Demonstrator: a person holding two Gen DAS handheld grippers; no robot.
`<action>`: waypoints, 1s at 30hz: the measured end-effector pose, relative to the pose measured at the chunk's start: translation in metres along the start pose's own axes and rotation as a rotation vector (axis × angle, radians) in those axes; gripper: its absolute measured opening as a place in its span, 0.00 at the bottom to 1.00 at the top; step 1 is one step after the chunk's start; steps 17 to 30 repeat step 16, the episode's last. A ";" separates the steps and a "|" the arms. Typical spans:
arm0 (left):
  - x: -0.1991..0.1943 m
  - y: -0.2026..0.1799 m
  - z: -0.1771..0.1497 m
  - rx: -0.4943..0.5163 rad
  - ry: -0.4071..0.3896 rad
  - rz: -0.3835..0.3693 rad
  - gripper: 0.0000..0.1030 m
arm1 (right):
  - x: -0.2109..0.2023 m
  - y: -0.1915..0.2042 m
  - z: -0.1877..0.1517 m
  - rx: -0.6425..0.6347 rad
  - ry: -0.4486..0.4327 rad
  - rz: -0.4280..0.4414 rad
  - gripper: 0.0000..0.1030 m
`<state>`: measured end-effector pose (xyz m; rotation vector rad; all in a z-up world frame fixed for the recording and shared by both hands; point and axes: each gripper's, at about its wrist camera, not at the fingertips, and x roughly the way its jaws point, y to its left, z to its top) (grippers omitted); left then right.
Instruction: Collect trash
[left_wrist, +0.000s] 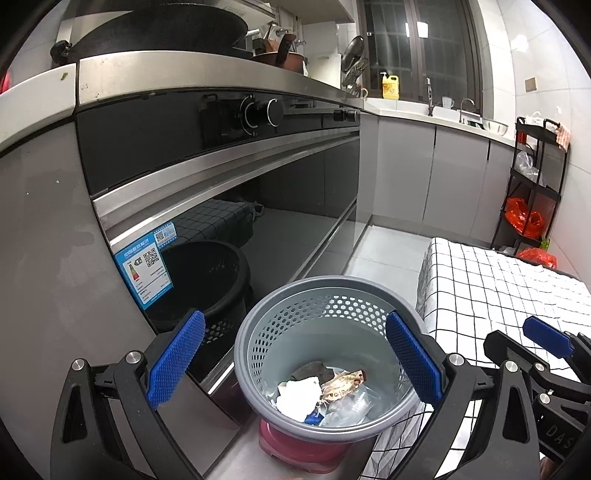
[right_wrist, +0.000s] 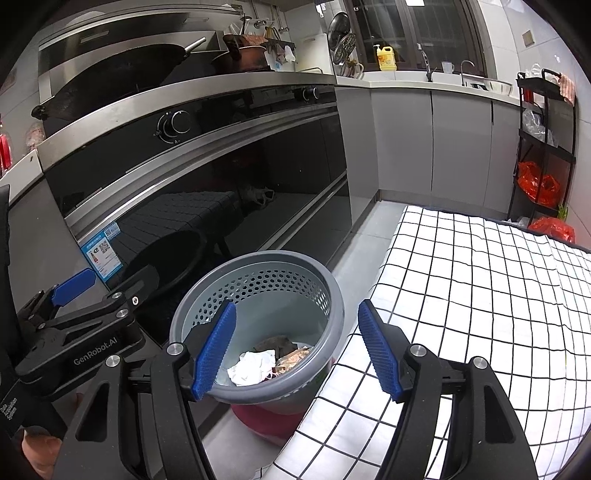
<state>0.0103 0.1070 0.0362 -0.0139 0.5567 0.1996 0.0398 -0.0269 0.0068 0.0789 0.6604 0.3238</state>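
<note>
The checked tabletop (right_wrist: 480, 280) is bare. Off its left edge, on the floor, stands the grey basket (left_wrist: 295, 295), crumpled trash (left_wrist: 321, 391) at its bottom. Left gripper (left_wrist: 295, 363) and right gripper (right_wrist: 299, 350) hover above, jaws wide and empty.

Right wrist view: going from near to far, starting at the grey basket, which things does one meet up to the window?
Grey basket → oven's glass door → oven knob → black wok → yellow detergent bottle
</note>
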 end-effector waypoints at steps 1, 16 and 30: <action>0.000 0.000 0.000 0.000 0.000 0.000 0.94 | -0.001 0.000 0.000 -0.001 0.000 0.000 0.64; -0.002 0.003 -0.002 -0.006 0.005 0.000 0.94 | -0.002 0.002 -0.001 0.000 -0.002 0.002 0.64; -0.002 0.003 -0.002 -0.006 0.005 0.000 0.94 | -0.002 0.002 -0.001 0.000 -0.002 0.002 0.64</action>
